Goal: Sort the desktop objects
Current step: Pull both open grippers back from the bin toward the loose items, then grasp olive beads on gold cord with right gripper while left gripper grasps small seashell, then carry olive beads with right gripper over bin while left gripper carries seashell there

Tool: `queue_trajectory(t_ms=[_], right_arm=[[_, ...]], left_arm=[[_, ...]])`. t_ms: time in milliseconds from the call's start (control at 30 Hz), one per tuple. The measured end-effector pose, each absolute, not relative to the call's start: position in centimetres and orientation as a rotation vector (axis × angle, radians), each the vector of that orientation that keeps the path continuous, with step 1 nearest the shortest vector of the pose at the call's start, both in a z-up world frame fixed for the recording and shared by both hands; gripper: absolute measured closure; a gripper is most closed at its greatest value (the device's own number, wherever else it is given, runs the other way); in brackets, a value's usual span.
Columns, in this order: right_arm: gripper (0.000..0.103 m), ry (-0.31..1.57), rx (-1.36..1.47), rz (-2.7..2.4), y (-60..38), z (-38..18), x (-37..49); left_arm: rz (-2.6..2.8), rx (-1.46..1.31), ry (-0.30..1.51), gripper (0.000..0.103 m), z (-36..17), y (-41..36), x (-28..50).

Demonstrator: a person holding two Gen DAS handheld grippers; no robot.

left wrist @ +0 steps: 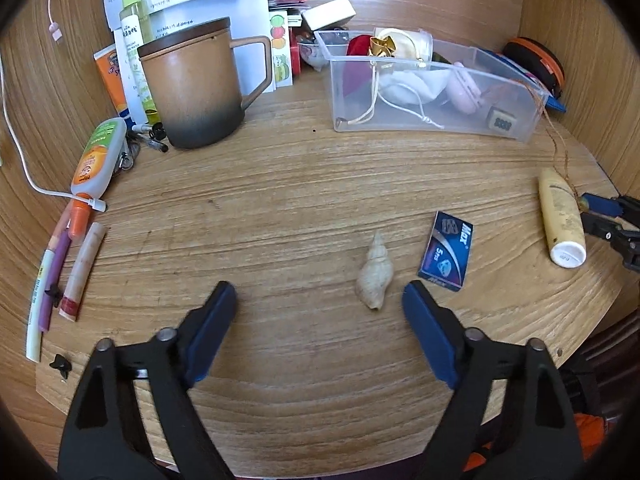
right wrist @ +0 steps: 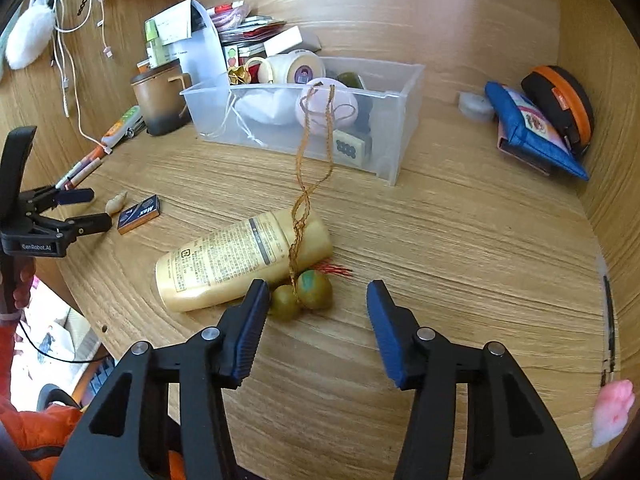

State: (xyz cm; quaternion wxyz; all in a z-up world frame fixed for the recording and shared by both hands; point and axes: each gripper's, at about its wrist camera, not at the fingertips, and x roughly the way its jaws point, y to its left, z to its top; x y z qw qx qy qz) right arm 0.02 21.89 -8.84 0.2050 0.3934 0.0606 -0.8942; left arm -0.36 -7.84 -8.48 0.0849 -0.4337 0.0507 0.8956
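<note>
My left gripper [left wrist: 320, 296] stands open low over the wooden desk. A pale spiral shell [left wrist: 375, 276] lies between its jaws, nearer the right one and untouched. A blue Max box [left wrist: 446, 250] lies just beyond. My right gripper [right wrist: 317, 292] is open around two green beads [right wrist: 314, 290] on a brown cord [right wrist: 316, 152]. The left pad sits close to the smaller bead and the right pad is apart. The cord runs over a cream lotion bottle [right wrist: 240, 256] up into a clear plastic bin [right wrist: 404, 120] of small items.
A brown lidded mug [left wrist: 196, 88], an orange-capped tube [left wrist: 98, 160] and several pens [left wrist: 82, 272] crowd the left. A blue pouch [right wrist: 532, 128] and a black-and-orange case [right wrist: 560, 100] lean in the right corner. Wooden walls enclose the desk.
</note>
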Motion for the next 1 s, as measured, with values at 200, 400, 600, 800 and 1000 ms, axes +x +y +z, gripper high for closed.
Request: queue_trajectory(t_ms=[200,400,600,800,1000], right_arm=[[0.061,0.164,1.095,-2.482,21.4,-9.2,-0.3],[0.076,0.194,1.066,-2.489,20.9,-9.3,-0.6],[0.079,0.176,1.063,-2.507,21.1,-9.2,-0.9],[0.079,0.144,1.065,-2.524,21.9,-9.2,-1.0],[0.079,0.087,1.053,-2.539,23.0,-8.4,-1.3]], left_arm=[[2.667,-1.277,0.141,0.033,-8.5,-7.7,-0.6],[2.652,-1.229,0.209,0.053,-8.3,-6.6,-0.6],[2.655,-1.235,0.23,0.081,-8.2,-5.8,-1.0],[2.653,-1.235,0.279,0.087,-8.2,-4.8,-0.8],[2.644,-1.209,0.236,0.087,-7.5,-4.2,-1.2]])
